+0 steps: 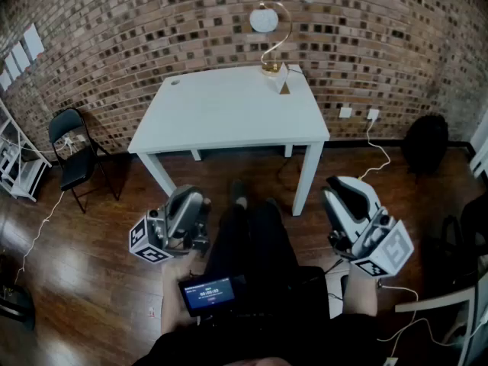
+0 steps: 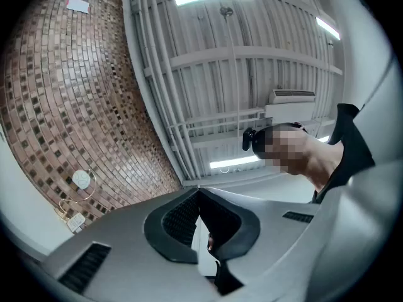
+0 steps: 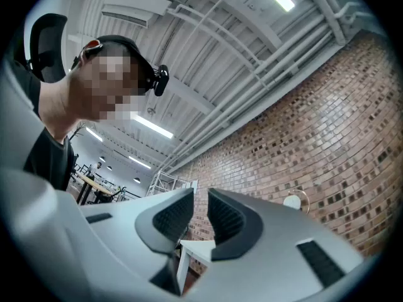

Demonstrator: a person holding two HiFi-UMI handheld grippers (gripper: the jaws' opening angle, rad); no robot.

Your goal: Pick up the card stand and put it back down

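Both are empty: left gripper (image 2: 197,190) fingers (image 2: 179,222) meet, right gripper (image 3: 200,200) fingers stand slightly apart.

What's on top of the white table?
Gold lamp with a white globe and a small card stand beside it, at the table's far right corner. Nothing covers the top.

Head view looks steeply down at distant table (image 1: 229,113); both gripper views tilt upward, sharing brick wall (image 1: 152,29) and lamp (image 1: 264,20).

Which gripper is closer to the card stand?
Right, slightly. The right gripper is short of the table, just right of the card stand; the left gripper is farther off, to its left.
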